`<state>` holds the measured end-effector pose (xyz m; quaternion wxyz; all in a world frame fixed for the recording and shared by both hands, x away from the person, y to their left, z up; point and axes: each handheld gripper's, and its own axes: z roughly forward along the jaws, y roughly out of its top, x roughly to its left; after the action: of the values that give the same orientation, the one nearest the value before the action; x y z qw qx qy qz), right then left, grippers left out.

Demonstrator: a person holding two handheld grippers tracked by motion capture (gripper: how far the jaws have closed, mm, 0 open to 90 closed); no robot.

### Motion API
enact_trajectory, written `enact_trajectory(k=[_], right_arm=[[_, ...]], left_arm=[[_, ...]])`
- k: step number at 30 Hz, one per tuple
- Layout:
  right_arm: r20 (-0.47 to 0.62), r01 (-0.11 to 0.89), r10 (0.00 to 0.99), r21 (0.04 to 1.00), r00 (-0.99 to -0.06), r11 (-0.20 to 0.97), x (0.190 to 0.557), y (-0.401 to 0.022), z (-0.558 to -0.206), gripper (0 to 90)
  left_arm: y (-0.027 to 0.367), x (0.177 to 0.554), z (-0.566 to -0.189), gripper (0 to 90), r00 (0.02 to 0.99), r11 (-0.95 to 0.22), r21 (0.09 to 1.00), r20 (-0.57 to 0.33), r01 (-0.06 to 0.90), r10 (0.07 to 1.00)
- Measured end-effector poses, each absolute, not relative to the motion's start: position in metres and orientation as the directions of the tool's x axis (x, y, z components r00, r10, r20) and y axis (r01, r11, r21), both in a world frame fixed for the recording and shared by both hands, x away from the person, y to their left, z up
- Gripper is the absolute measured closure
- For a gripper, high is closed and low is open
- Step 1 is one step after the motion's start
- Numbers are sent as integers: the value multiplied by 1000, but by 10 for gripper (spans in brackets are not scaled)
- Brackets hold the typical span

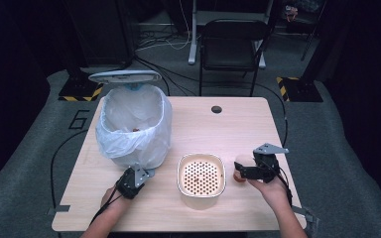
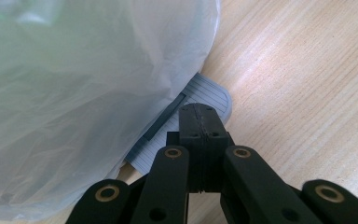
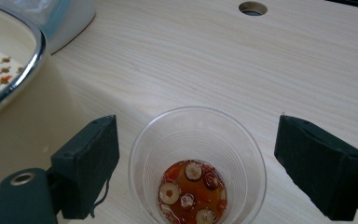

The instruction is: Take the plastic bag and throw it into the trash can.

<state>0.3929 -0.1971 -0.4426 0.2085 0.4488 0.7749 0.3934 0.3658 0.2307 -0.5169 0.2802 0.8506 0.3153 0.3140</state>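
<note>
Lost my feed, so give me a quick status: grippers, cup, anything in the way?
Left gripper shut, on the bin's pedal. Right gripper open, astride the clear cup, pads off. Strainer bowl close beside one jaw.

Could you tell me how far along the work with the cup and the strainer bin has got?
Done: the pedal bin stands open, the shut left gripper pressing its pedal. In hand: the open right gripper straddles the clear cup, pads not touching it. Left: the cup holds reddish liquid with fruit slices, so gripping it and probably pouring through the perforated container remain.
</note>
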Motion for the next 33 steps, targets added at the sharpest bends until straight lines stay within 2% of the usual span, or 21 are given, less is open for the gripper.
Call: enact_trajectory(k=[20, 33], right_arm=[[27, 578, 863, 752, -505, 315, 396, -192, -482, 146], [45, 583, 856, 750, -514, 311, 402, -194, -483, 262]], left_arm=[[231, 366, -517, 900, 605, -643, 675, 355, 362, 713], [230, 366, -517, 900, 599, -641, 679, 359, 358, 716]])
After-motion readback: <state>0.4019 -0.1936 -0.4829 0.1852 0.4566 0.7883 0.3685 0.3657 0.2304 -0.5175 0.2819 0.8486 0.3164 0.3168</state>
